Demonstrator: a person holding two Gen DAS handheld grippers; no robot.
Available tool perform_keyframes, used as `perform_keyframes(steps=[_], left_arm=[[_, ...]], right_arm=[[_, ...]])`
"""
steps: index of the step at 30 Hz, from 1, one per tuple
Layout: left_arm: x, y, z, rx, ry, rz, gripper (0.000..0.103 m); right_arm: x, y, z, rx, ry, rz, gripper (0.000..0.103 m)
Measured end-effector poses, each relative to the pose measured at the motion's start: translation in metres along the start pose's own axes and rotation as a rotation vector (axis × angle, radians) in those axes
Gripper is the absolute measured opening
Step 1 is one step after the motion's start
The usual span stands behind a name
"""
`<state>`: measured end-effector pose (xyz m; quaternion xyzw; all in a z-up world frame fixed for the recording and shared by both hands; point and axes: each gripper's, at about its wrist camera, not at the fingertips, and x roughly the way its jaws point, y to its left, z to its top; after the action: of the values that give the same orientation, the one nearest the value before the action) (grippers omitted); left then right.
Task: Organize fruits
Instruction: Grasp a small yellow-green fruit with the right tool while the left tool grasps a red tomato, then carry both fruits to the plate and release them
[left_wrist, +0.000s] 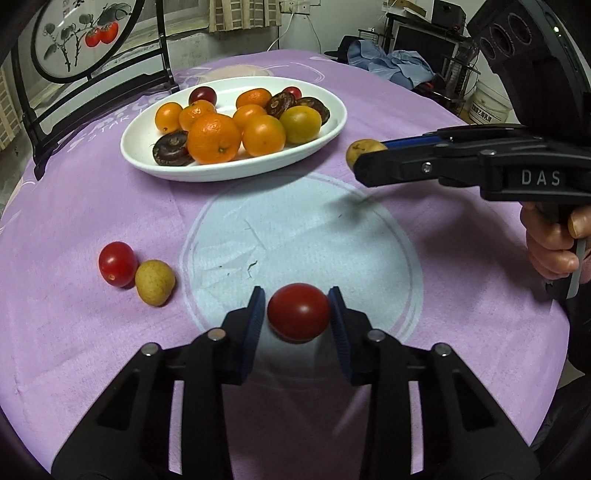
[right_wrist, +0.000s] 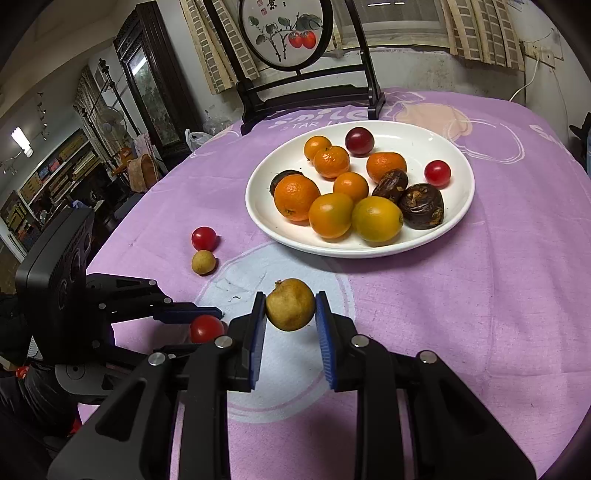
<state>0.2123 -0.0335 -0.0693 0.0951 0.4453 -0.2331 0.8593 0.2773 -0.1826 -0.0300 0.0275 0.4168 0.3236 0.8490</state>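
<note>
we find the left gripper (left_wrist: 298, 314) clamped on a tomato (left_wrist: 298, 312) and the right gripper (right_wrist: 290, 304) clamped on a longan (right_wrist: 290, 304), both near the plate (right_wrist: 458, 206).

In the left wrist view the plate (left_wrist: 332, 127) sits on the desk (left_wrist: 461, 295) in the upper centre, holding tangerines (left_wrist: 213, 138), kumquats (left_wrist: 300, 123), water chestnuts (left_wrist: 171, 149) and two cherry tomatoes (left_wrist: 202, 95). Behind it, upper left, stands a framed round painting (left_wrist: 79, 35). At centre left a cherry tomato (left_wrist: 117, 263) touches a longan (left_wrist: 155, 282) to its right. At bottom centre another cherry tomato (left_wrist: 298, 317) sits between the left gripper (left_wrist: 298, 314) jaws. At the right edge, the right gripper (left_wrist: 360, 157) holds a longan (left_wrist: 360, 148) just right of the plate.
</note>
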Motion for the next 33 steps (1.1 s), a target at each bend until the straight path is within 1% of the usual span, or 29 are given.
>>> perform_keyframes(steps=[6, 10, 12, 15, 16, 17, 19, 22, 24, 27, 28, 31, 33], left_arm=[[-0.001, 0.004, 0.003, -0.015, -0.003, -0.025, 0.032], [-0.014, 0.010, 0.005, -0.056, -0.048, -0.048, 0.032], [-0.023, 0.016, 0.010, -0.082, -0.086, -0.065, 0.032], [-0.035, 0.033, 0.024, -0.161, -0.146, -0.111, 0.032], [-0.039, 0.040, 0.033, -0.195, -0.170, -0.107, 0.032], [-0.041, 0.045, 0.041, -0.218, -0.185, -0.094, 0.032], [-0.042, 0.056, 0.061, -0.260, -0.213, -0.063, 0.032], [-0.036, 0.068, 0.092, -0.286, -0.238, 0.021, 0.032], [-0.029, 0.077, 0.107, -0.305, -0.238, 0.044, 0.031], [-0.011, 0.091, 0.132, -0.329, -0.218, 0.076, 0.031], [-0.001, 0.096, 0.140, -0.333, -0.201, 0.101, 0.031], [0.019, 0.104, 0.152, -0.340, -0.159, 0.139, 0.031], [0.029, 0.108, 0.156, -0.343, -0.136, 0.152, 0.032]], right_arm=[[0.003, 0.004, -0.001, -0.019, 0.008, 0.014, 0.027], [0.002, 0.010, 0.001, -0.038, -0.020, 0.059, 0.027], [-0.002, 0.010, 0.007, -0.027, -0.067, 0.071, 0.027], [-0.009, 0.006, 0.022, 0.013, -0.158, 0.051, 0.027], [-0.009, 0.004, 0.027, 0.026, -0.181, 0.036, 0.027], [-0.009, 0.001, 0.035, 0.038, -0.217, -0.002, 0.027], [-0.006, -0.005, 0.048, 0.046, -0.254, -0.057, 0.027], [0.006, -0.018, 0.067, 0.079, -0.278, -0.102, 0.027], [0.017, -0.027, 0.079, 0.092, -0.284, -0.135, 0.027], [0.030, -0.041, 0.089, 0.113, -0.277, -0.147, 0.027], [0.037, -0.046, 0.092, 0.118, -0.265, -0.155, 0.027], [0.047, -0.054, 0.095, 0.120, -0.241, -0.160, 0.027], [0.051, -0.056, 0.097, 0.113, -0.232, -0.164, 0.027]])
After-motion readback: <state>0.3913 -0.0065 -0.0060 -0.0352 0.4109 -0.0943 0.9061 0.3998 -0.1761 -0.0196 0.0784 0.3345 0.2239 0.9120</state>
